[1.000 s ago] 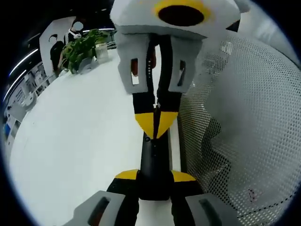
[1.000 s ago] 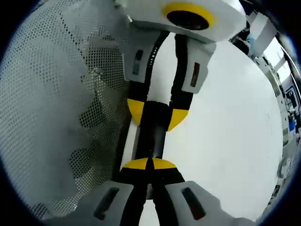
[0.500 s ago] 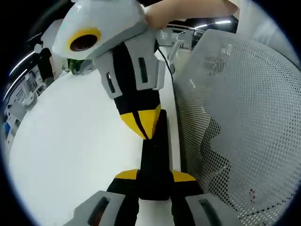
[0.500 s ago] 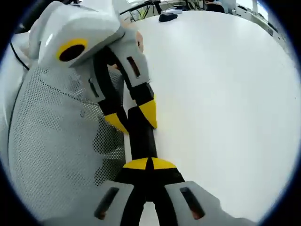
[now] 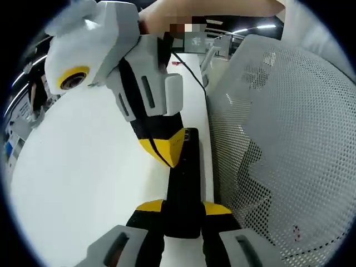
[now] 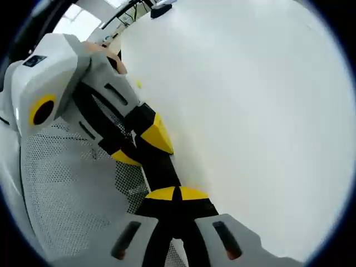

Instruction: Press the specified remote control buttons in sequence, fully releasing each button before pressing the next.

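Note:
A black remote control [image 5: 184, 183] lies lengthwise along the white table's edge. My left gripper [image 5: 182, 207] is shut on its near end, one yellow-tipped jaw on each side. My right gripper [image 5: 165, 149] comes in from the upper left, shut, its yellow tips meeting in a point on the remote's top face. In the right gripper view the shut right gripper [image 6: 176, 193] rests on the remote [image 6: 161, 167], with the left gripper [image 6: 142, 147] clamping it from beyond. The remote's buttons are too dark to make out.
A grey mesh chair back [image 5: 278, 139] stands close along the remote's side, also [image 6: 67, 194]. The white table [image 5: 78, 167] spreads wide on the other side [image 6: 250, 111]. A black cable [image 5: 189, 69] runs along the far edge. A hand [image 5: 222, 6] holds the right gripper.
The right gripper has swung and rolled over to one side, so its body now leans away from the chair. Its shut tips stay on the remote. The left gripper and remote have not moved.

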The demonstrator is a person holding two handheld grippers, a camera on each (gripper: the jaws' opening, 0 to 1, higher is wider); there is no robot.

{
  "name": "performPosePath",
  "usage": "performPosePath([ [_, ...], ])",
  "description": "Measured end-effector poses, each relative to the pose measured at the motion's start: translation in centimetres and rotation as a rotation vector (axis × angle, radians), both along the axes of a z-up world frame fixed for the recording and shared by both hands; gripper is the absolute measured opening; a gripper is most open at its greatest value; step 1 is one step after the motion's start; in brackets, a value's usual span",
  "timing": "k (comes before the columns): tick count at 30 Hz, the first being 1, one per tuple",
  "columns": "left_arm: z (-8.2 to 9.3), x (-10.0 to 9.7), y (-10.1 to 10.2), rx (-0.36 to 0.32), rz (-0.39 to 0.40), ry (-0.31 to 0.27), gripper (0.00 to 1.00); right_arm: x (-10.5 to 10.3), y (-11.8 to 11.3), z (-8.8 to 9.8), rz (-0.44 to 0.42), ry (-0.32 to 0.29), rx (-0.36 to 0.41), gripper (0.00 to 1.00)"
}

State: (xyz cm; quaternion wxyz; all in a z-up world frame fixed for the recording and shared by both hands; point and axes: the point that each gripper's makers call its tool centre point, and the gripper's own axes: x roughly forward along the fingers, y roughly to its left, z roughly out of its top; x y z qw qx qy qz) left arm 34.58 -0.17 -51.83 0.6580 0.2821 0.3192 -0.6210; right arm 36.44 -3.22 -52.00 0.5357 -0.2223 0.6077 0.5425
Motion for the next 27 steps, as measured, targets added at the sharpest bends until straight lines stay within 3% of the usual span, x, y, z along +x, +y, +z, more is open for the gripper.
performPosePath([
  [6,0.0,0.0,-0.1,-0.012,0.012,0.008,0.24,-0.1,0.1,0.0,0.167,-0.108,-0.001,0.00],
  [10,0.0,0.0,-0.1,0.000,0.009,0.001,0.24,-0.3,0.1,0.1,0.192,-0.130,0.005,0.00],
  [12,0.0,0.0,-0.1,0.000,0.014,0.005,0.24,-0.2,0.2,0.1,0.256,-0.190,0.035,0.00],
  [14,0.0,0.1,-0.1,-0.005,0.019,0.010,0.24,-0.3,0.2,0.2,0.234,-0.242,0.028,0.00],
  [16,0.0,0.1,-0.1,-0.004,0.020,0.011,0.24,-0.3,0.3,0.3,0.286,-0.308,0.054,0.00],
  [19,0.0,0.1,-0.1,-0.001,0.019,0.013,0.24,-0.6,0.5,0.7,0.256,-0.337,0.093,0.00],
  [21,0.0,0.1,-0.1,-0.009,0.028,0.022,0.24,-1.1,1.3,1.1,0.178,-0.314,0.166,0.00],
  [22,0.0,0.2,0.0,-0.015,0.034,0.028,0.24,-1.2,1.6,1.3,0.166,-0.335,0.193,0.00],
  [25,0.0,0.1,0.0,-0.020,0.026,0.024,0.24,-1.2,1.4,1.2,0.197,-0.400,0.190,0.00],
  [27,0.0,0.1,0.0,-0.020,0.023,0.021,0.24,-1.5,1.4,1.3,0.223,-0.404,0.203,0.00],
])
